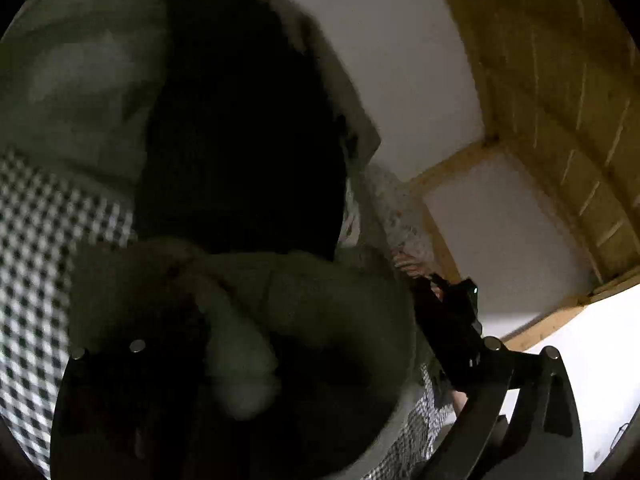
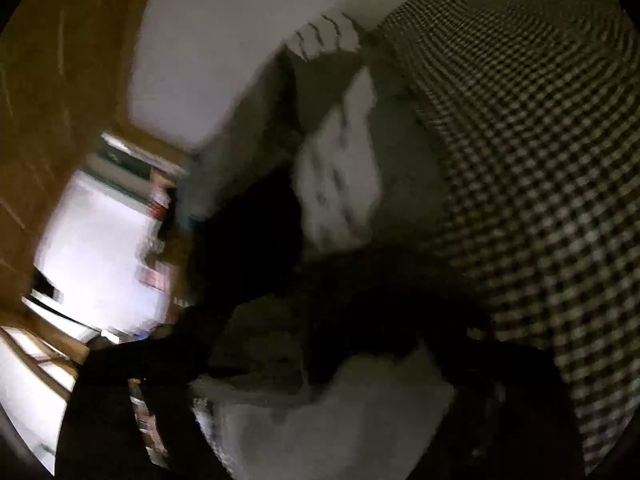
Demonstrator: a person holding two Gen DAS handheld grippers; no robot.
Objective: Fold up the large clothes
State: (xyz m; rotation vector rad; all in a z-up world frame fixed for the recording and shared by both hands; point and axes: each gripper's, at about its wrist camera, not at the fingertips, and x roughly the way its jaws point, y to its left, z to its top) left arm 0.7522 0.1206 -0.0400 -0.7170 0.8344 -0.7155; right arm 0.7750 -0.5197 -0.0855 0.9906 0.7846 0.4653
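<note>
A large olive-green garment (image 1: 80, 92) with a dark inner side (image 1: 240, 140) lies bunched on a black-and-white checked cloth (image 1: 36, 240). My left gripper (image 1: 316, 360) is open, its jaws wide apart, and a rolled fold of the garment (image 1: 320, 292) lies between them. My right gripper (image 1: 452, 312) shows at the right beside the fold, with a hand (image 1: 412, 262) behind it. In the blurred right wrist view my right gripper (image 2: 328, 360) is open over pale fabric (image 2: 340, 420). The garment's dark part (image 2: 248, 240) and a white patterned part (image 2: 336, 184) lie ahead on the checked cloth (image 2: 540, 160).
Wooden boards (image 1: 560, 100) and white wood-framed panels (image 1: 492, 232) fill the right of the left wrist view. A bright white surface (image 2: 100, 248) and a shelf edge with small items (image 2: 156, 208) stand at the left of the right wrist view.
</note>
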